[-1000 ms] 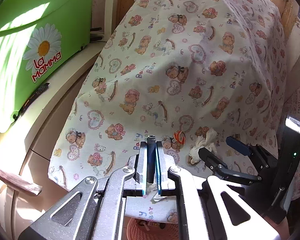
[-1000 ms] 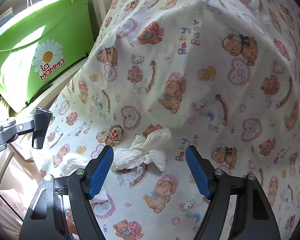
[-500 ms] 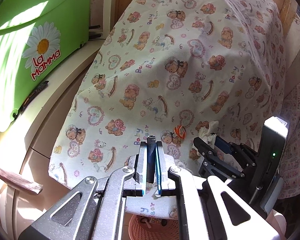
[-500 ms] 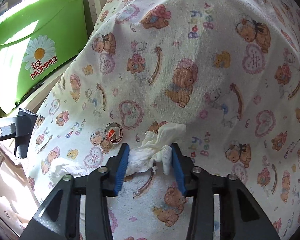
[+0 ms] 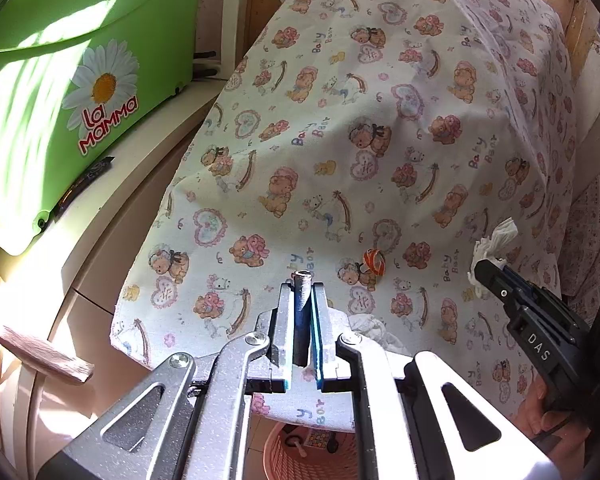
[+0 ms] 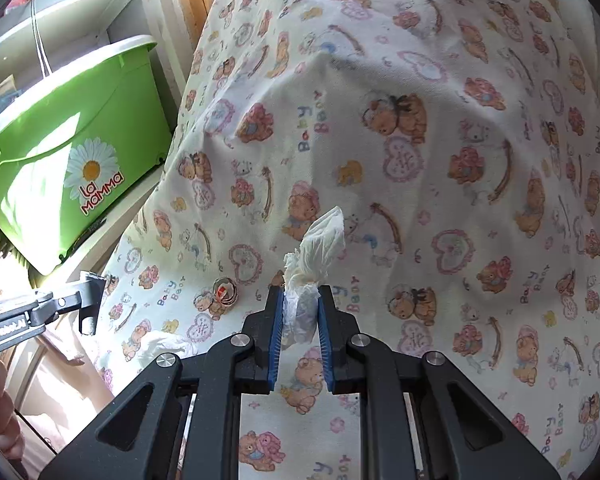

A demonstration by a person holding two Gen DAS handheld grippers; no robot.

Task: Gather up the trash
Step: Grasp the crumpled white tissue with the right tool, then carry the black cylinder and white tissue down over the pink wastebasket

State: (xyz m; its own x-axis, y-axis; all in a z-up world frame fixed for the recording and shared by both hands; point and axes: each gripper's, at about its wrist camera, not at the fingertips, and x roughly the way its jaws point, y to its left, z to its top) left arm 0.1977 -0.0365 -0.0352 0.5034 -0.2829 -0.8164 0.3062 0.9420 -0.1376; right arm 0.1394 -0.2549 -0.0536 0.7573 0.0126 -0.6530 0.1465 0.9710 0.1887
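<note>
My right gripper [image 6: 300,300] has its blue pads pressing a crumpled white tissue [image 6: 320,240], and its jaws are still closing on it. The tissue hangs clear of the teddy-bear cloth [image 6: 420,160]. In the left wrist view the same tissue [image 5: 496,240] sticks up from the right gripper [image 5: 488,272] at the right edge. My left gripper [image 5: 301,292] is shut on a slim dark tube [image 5: 301,312] that points forward. A small orange striped wrapper [image 5: 373,261] and a second white tissue [image 5: 370,326] lie on the cloth near it.
A green bin [image 5: 60,80] with a daisy label stands on a white unit [image 5: 112,216] to the left. A pink basket [image 5: 312,452] sits below the cloth's front edge. The cloth drapes over a raised hump. A person's hand [image 5: 540,412] holds the right gripper.
The right gripper's jaws came together on the white tissue and lifted it off the cloth, moving right in the left wrist view. The left gripper stayed put with the tube.
</note>
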